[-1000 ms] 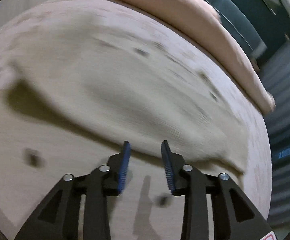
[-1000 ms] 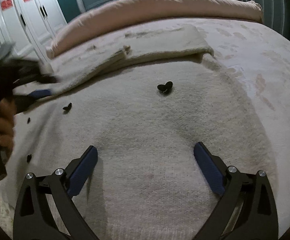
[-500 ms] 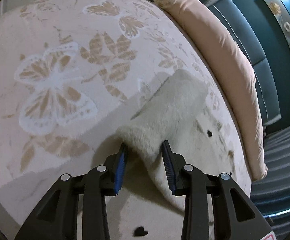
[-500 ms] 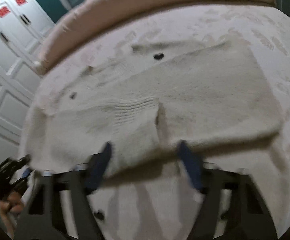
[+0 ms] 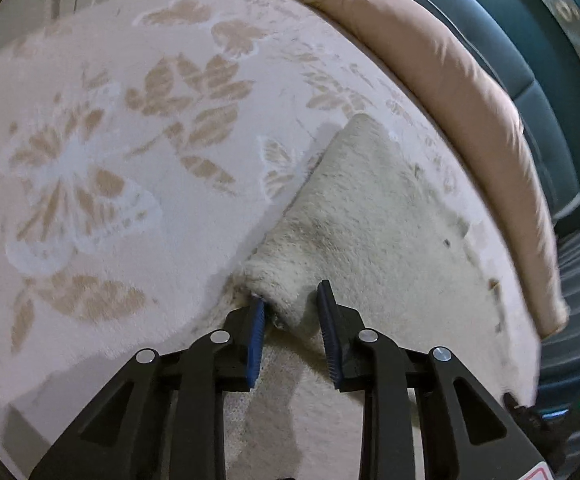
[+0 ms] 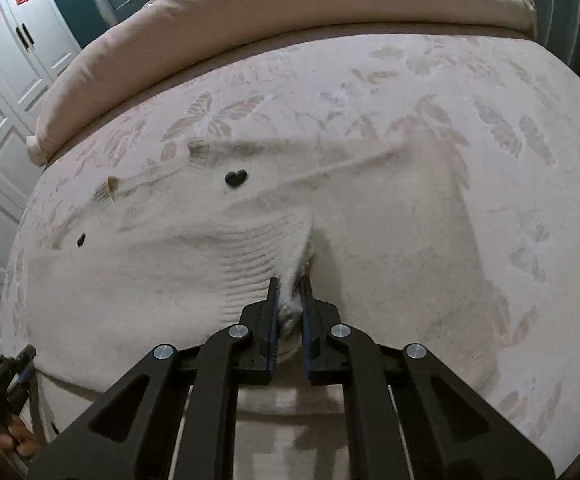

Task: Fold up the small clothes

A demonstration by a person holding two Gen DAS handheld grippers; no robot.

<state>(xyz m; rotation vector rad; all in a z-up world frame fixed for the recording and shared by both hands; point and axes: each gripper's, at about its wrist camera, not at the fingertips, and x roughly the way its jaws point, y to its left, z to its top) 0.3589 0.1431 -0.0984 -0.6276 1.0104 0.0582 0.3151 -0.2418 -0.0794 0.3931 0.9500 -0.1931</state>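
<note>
Both grippers, left [image 5: 290,320] and right [image 6: 289,304], angle downward, pinching the sweater [image 6: 370,220].

right hand-held gripper [image 6: 289,300] clamped tight, left hand-held gripper [image 5: 292,312] closing

The bed [image 6: 470,92] lies broad and flat, and the bare butterfly-print cover left of the sweater [image 5: 370,232] in the left wrist view, and beyond and right of it in the right wrist view, is open room with nothing standing on it. The long pink bolster [image 6: 290,4] along the far edge is the one raised barrier, with a teal headboard [image 5: 538,92] close behind it and white cupboard doors [image 6: 14,64] off the bed's left side. The sweater itself lies low, only its pinched edges rising at the fingers.
</note>
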